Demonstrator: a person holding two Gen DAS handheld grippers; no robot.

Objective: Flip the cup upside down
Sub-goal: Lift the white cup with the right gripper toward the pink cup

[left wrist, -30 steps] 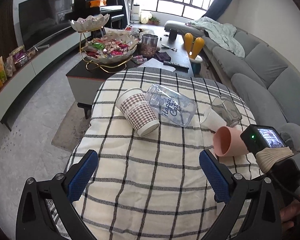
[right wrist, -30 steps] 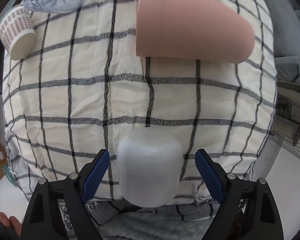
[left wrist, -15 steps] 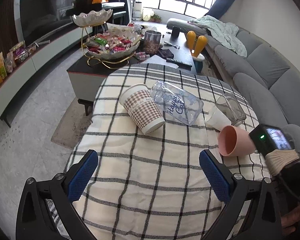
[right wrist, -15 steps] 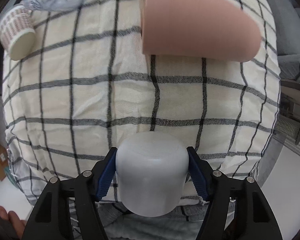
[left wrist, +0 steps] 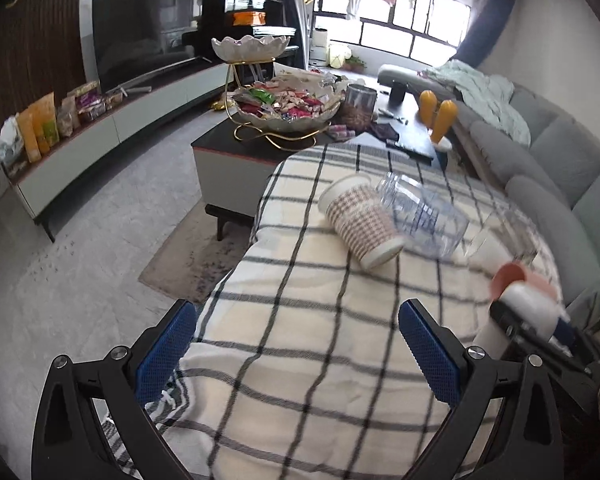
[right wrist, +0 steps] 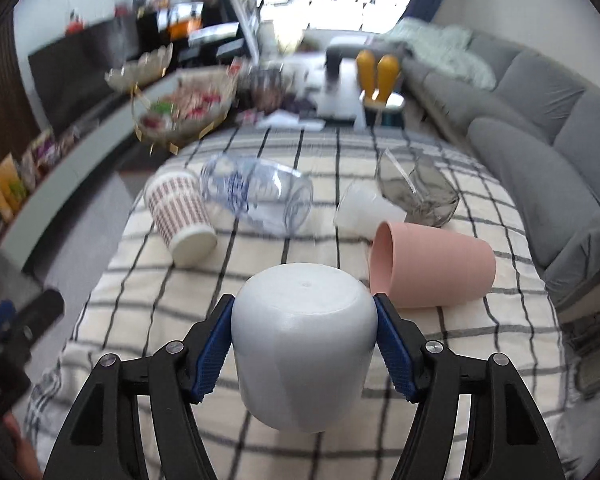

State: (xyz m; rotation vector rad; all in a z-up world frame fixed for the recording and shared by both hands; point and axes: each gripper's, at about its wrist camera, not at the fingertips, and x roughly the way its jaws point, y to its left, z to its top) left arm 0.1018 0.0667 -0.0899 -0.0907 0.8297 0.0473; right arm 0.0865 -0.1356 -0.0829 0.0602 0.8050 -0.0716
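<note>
White cup (right wrist: pixel 304 344) clamped in right claw (right wrist: pixel 304 340), base forward; left claw (left wrist: pixel 296 356) spread, empty.

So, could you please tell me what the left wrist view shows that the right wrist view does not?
Only the left view shows the left gripper, jaws open and empty. Only the right view shows the right gripper shut on the white cup and the whole smoky glass. Both show the checked cloth, patterned paper cup, clear jar and pink cup.
</note>
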